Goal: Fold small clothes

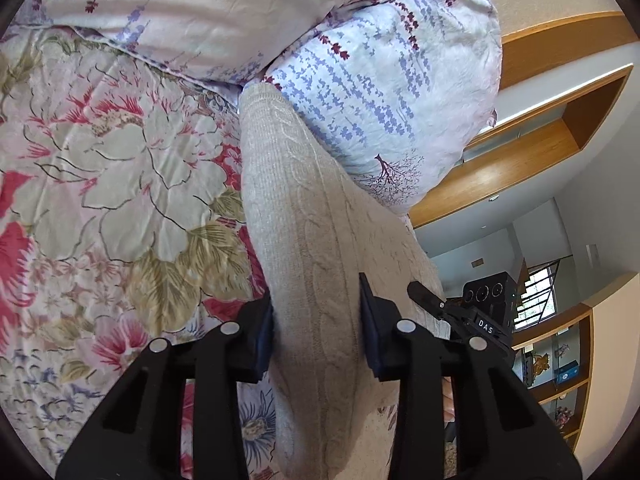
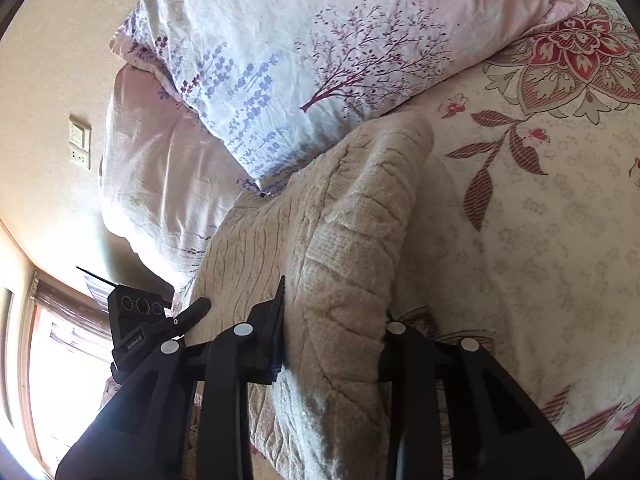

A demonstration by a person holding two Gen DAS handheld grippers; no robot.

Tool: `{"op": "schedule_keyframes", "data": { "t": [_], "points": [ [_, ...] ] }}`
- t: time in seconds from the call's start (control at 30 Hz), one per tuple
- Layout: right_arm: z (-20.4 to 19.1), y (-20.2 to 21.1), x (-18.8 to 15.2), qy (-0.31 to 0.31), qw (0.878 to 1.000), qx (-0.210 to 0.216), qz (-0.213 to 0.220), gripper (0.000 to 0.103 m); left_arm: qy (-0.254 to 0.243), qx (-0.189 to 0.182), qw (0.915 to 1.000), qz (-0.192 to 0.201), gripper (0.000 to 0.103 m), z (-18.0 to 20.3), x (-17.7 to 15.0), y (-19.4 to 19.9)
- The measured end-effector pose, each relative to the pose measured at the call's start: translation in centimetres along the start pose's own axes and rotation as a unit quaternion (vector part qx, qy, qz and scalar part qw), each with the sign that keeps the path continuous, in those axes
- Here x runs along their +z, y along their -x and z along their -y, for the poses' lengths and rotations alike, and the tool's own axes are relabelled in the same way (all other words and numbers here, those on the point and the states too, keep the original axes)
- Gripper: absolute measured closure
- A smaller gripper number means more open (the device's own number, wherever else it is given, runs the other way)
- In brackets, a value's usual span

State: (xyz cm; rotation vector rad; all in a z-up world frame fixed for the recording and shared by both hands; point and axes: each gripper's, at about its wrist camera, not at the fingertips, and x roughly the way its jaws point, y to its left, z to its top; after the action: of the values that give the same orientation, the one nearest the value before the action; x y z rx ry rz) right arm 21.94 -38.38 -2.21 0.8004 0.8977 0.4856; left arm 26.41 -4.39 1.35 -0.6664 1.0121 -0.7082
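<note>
Here the beige knit garment (image 1: 316,216) is lifted over the floral bedcover (image 1: 120,168), near the pillows (image 2: 304,52), with the left gripper (image 1: 316,320) and the right gripper (image 2: 332,320) each clamped on a thick bunch of it. It looks soft, light and stretchy, so I think it will sag between the holds. Probably better to hold it at the edges or corners than at bunched middle.

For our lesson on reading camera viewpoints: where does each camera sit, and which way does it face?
Left wrist: sits on the left gripper, facing along its fingers over the beige knit garment toward the pillows; the right gripper shows at its right.
Right wrist: sits on the right gripper, facing the same garment, pillows and floral bedspread; the left gripper shows at its left.
Shared: garment, pillows, bedspread.
</note>
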Motion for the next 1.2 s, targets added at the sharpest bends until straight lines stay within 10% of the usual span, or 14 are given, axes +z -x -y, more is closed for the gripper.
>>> {"op": "schedule_keyframes", "data": {
  "t": [0.37, 0.7, 0.93, 1.03, 1.2],
  "points": [
    [-6.7, -6.4, -3.4, 0.074, 0.997, 0.016, -0.036, 0.075, -0.003, 0.045, 0.9980, 0.044, 0.067, -4.0, -0.7, 9.7],
    [-5.7, -7.3, -4.2, 0.034, 0.997, -0.008, -0.072, 0.066, 0.050, 0.042, 0.9974, 0.029, 0.057, -8.4, -1.7, 9.2],
    [-4.6, -5.2, -2.6, -0.001, 1.000, -0.002, -0.022, 0.062, 0.051, 0.055, 0.9967, 0.030, 0.045, -8.1, -1.3, 9.2],
    [-4.6, -4.8, -2.3, 0.011, 1.000, -0.021, -0.001, 0.086, 0.042, 0.067, 0.9962, 0.035, 0.048, -8.0, -1.1, 8.9],
    [-4.4, -5.8, -2.5, 0.011, 0.997, -0.073, 0.000, 0.087, 0.024, 0.087, 0.9950, 0.043, 0.050, -7.5, -1.0, 8.3]
  ]
}}
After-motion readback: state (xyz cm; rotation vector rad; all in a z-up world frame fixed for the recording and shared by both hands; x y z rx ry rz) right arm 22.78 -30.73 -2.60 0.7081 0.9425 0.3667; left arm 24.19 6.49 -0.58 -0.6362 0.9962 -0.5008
